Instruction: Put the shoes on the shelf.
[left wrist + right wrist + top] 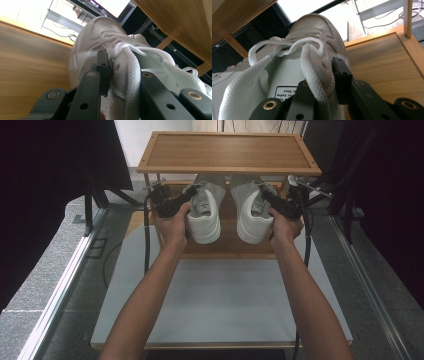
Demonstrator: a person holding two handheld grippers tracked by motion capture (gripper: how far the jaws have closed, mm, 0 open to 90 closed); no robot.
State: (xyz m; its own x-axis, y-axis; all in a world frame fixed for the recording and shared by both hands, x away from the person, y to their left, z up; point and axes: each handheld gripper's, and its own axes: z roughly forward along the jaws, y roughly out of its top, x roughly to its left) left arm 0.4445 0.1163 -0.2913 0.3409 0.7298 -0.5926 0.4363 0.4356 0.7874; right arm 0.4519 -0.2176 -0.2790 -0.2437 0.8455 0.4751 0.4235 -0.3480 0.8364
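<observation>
Two white lace-up sneakers sit side by side under the top board of a wooden rack, heels toward me. My left gripper (192, 196) is shut on the left sneaker (204, 217) at its laced outer side. In the left gripper view the jaws (125, 75) clamp that side wall and lace of the sneaker (92, 40). My right gripper (265, 196) is shut on the right sneaker (252, 217) the same way. In the right gripper view the jaws (322, 85) pinch the lace and eyelet edge of the sneaker (317, 27). Whether the soles touch the lower shelf I cannot tell.
The rack's top board (230, 152) overhangs the toes of both sneakers. Its lower shelf (230, 247) stands at the far end of a grey table (225, 295). Thin posts hold the rack's corners. Dark curtains hang left and right, and cables trail from both grippers.
</observation>
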